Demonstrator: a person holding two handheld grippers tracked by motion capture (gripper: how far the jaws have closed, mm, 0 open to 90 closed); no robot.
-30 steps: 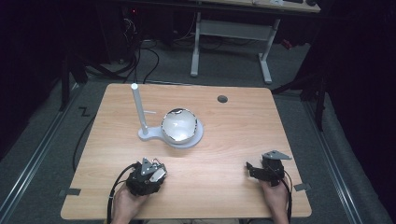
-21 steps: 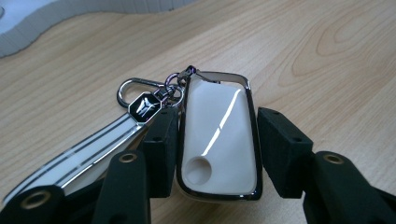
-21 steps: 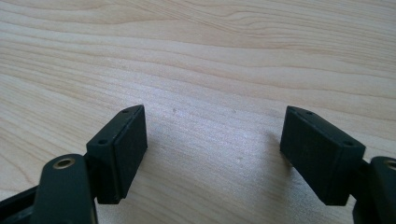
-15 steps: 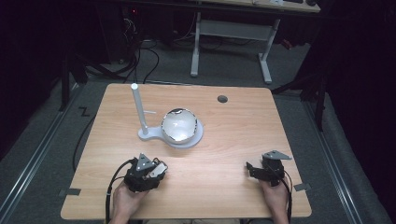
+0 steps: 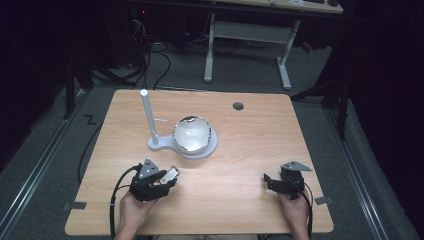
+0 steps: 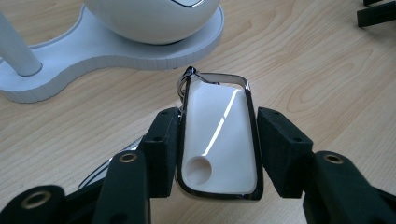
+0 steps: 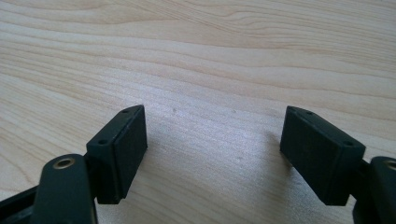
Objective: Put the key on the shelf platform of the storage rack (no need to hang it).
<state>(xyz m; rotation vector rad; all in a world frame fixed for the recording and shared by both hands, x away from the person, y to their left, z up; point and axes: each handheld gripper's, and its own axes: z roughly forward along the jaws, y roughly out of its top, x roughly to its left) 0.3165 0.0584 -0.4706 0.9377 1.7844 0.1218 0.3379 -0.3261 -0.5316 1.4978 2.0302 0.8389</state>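
Note:
My left gripper point(image 5: 167, 178) point(image 6: 217, 135) is shut on a white chrome-rimmed key fob point(image 6: 217, 140) point(image 5: 171, 174), with a pad point(image 6: 161, 144) on each long side. It hovers near the table's front left, pointing toward a white stand point(image 5: 165, 145) point(image 6: 93, 51). The stand carries a white rounded bowl-like piece point(image 5: 191, 134) point(image 6: 149, 18) and a thin upright post point(image 5: 148, 116) point(image 6: 14, 49). My right gripper point(image 5: 272, 181) point(image 7: 212, 154) sits at the front right, open, with bare wood between its pads point(image 7: 123, 149).
The wooden table point(image 5: 250, 145) has a round cable hole point(image 5: 238, 106) at the back. Beyond the far edge stands a white desk frame point(image 5: 250, 45), with cables on the floor. Black jaw tips of the other gripper point(image 6: 376, 11) show at the top right of the left gripper view.
My left gripper has shifted slightly forward and right toward the stand, still holding the key fob. The right gripper has stayed put.

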